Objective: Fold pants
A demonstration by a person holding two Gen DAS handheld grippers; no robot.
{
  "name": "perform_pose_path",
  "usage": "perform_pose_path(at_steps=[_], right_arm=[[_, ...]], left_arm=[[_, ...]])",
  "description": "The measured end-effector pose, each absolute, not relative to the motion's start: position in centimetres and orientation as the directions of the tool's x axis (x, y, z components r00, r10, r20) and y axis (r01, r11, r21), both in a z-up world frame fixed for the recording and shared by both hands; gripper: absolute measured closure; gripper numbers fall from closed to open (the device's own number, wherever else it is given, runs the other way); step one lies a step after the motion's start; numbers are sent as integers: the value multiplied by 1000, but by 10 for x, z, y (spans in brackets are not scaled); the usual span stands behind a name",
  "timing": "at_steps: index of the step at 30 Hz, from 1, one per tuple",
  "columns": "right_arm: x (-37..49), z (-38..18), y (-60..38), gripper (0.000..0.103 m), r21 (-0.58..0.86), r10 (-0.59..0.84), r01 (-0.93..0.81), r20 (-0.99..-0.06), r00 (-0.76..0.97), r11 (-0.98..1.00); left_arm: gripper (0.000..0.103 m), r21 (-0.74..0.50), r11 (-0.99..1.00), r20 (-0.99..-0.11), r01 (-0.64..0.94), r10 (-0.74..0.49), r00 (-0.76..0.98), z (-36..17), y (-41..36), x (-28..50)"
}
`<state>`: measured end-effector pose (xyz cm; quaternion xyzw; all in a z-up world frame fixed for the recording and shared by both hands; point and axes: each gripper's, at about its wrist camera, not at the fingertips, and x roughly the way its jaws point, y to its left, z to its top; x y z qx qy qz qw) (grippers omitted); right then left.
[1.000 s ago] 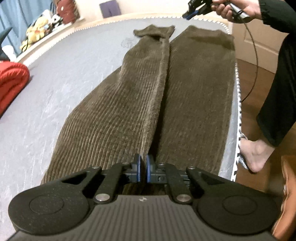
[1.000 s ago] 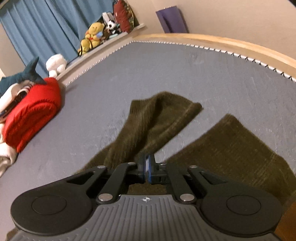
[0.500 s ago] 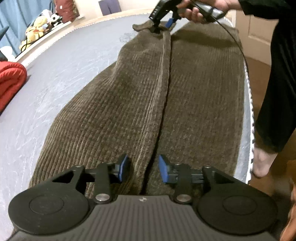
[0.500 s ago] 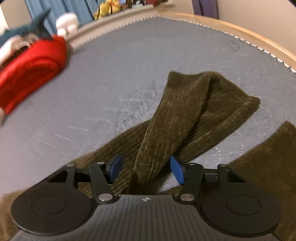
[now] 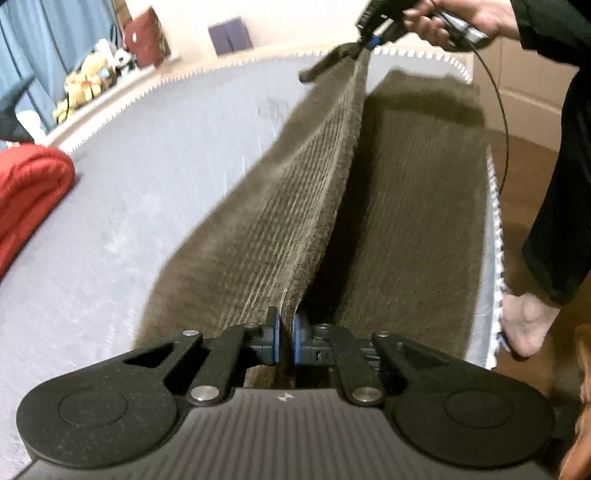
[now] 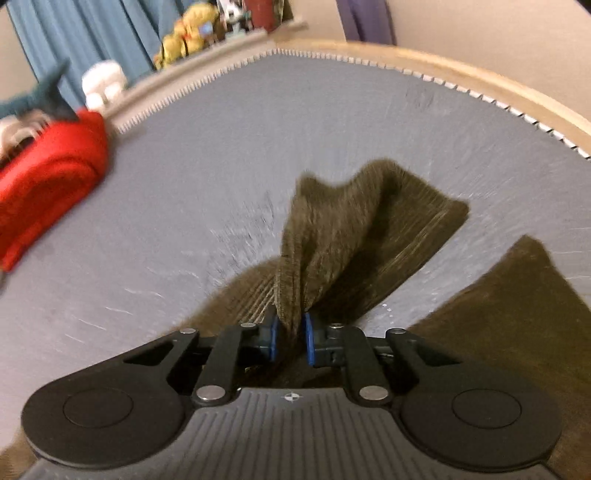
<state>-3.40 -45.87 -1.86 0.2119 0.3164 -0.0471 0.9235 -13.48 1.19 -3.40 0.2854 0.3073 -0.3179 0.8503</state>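
Observation:
Brown corduroy pants lie lengthwise on the grey mattress. My left gripper is shut on the inner edge of the left leg at the near end, raising it into a ridge. At the far end, my right gripper, held by a hand, pinches the same edge near the hem. In the right wrist view the right gripper has its jaws closing, pads pressed on a bunched fold of the pants. The other leg lies flat at the right.
A red blanket is bundled at the left of the bed, also seen as the red blanket. Stuffed toys line the far ledge. A person's bare foot stands on the wooden floor by the bed's right edge.
Both grippers opened over the left leg's inner edge, then closed on it. That edge now stands lifted off the mattress between them.

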Motion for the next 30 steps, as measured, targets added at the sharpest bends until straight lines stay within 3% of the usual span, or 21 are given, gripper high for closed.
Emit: perform_pose_path(at_steps=[5,7,9,11,12,13,15,18,22,28,30], right_arm=[[-125,12,-473,88,353,157,78,-590,792,932],[-150,-3,-477,82,294,217,-16,-667,713,956],[-162,-29,-487,67,251,205,-15,-752,626,968],[-166,-44,-508,65,190,89,101,-785,613,977],[-167,-45,-517,63,201,73,137,-778,623,970],[-168,-43,-529,62,237,69,174,-755,652,956],[-169,-38,-547,50,305,45,237,-693,719,922],[-152,-35,-548,42,320,-11,278,-638,770,906],[-122,-48,-543,40,328,-9,279,-634,773,903],[-73,-66,-506,40,112,-98,233,-677,730,966],[-64,-70,-495,45,45,-119,204,-683,720,978]], left_arm=[[95,227,548,-725,805,-457,515,-17,37,-170],[91,193,482,-781,855,-451,431,-28,39,-179],[87,232,415,-798,880,-435,416,-36,35,-191],[65,200,439,-773,876,-479,417,-29,34,-189],[48,167,471,-745,866,-515,424,-21,35,-185],[40,145,505,-713,851,-542,444,-13,36,-180],[38,120,577,-658,808,-563,500,-3,36,-171],[37,100,676,-632,730,-523,572,-1,32,-153],[36,112,777,-625,620,-430,652,-9,28,-132],[36,101,840,-635,532,-358,685,-15,49,-108],[35,99,859,-640,502,-332,693,-16,50,-100]])
